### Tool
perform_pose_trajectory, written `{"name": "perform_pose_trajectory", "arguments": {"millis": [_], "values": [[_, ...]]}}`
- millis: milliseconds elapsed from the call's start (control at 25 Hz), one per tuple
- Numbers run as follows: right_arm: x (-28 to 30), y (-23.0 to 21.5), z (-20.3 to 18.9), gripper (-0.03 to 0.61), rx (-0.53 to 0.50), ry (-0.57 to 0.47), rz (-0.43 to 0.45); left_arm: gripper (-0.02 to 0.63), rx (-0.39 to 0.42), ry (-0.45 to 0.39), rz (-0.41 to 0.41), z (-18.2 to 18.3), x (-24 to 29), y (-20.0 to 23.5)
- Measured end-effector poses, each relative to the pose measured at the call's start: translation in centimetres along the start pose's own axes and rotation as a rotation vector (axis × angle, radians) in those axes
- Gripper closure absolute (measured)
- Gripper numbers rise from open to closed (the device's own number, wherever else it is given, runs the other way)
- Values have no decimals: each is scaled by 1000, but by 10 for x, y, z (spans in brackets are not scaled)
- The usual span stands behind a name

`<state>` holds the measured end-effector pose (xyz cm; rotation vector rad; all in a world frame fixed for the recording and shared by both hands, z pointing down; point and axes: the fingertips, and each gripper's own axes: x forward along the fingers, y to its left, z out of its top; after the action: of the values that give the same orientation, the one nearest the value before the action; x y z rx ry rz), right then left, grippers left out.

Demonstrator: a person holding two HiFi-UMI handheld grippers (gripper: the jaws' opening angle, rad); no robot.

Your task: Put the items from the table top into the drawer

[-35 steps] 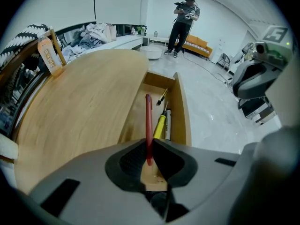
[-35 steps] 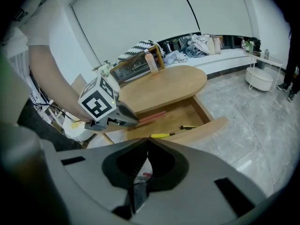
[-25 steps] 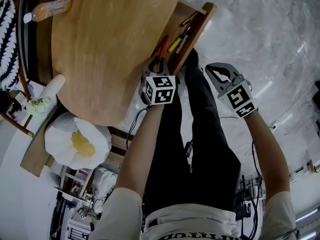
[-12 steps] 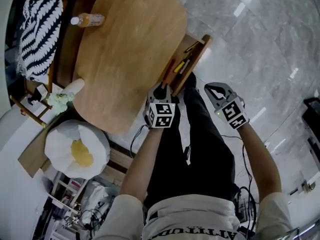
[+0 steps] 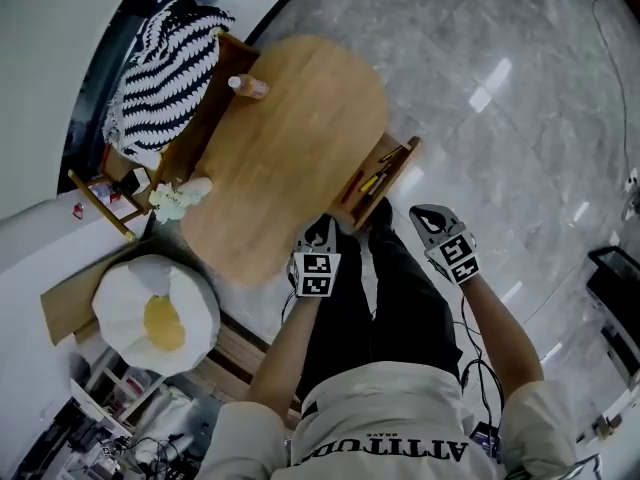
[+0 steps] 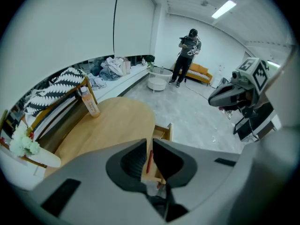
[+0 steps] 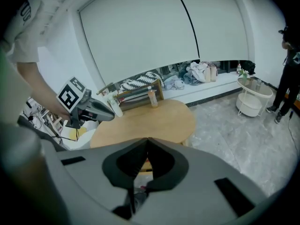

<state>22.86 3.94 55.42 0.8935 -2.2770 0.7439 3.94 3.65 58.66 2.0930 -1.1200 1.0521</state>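
Both grippers empty near the open drawer; one bottle on the table top.

The left gripper [image 5: 319, 230] hangs by the near edge of the oval wooden table [image 5: 290, 158], its jaws narrow and closing on nothing. The right gripper [image 5: 428, 218] is pressed fully together and empty, off the table over the marble floor [image 5: 520, 98]. The drawer [image 5: 409, 160] stands pulled out just beyond them, holding a red pen [image 5: 352, 186] and a yellow pen [image 5: 375, 181]. The bottle [image 5: 247, 85] stands upright at the table's far edge, beside a chair with a striped cloth [image 5: 165, 68].
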Motion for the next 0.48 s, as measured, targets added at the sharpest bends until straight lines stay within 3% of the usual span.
{"name": "perform_pose_trajectory", "arguments": {"millis": [480], "values": [[-67,28,73,558,-65,-72,32,592,-27,-257,29,62,-142,-2]]}}
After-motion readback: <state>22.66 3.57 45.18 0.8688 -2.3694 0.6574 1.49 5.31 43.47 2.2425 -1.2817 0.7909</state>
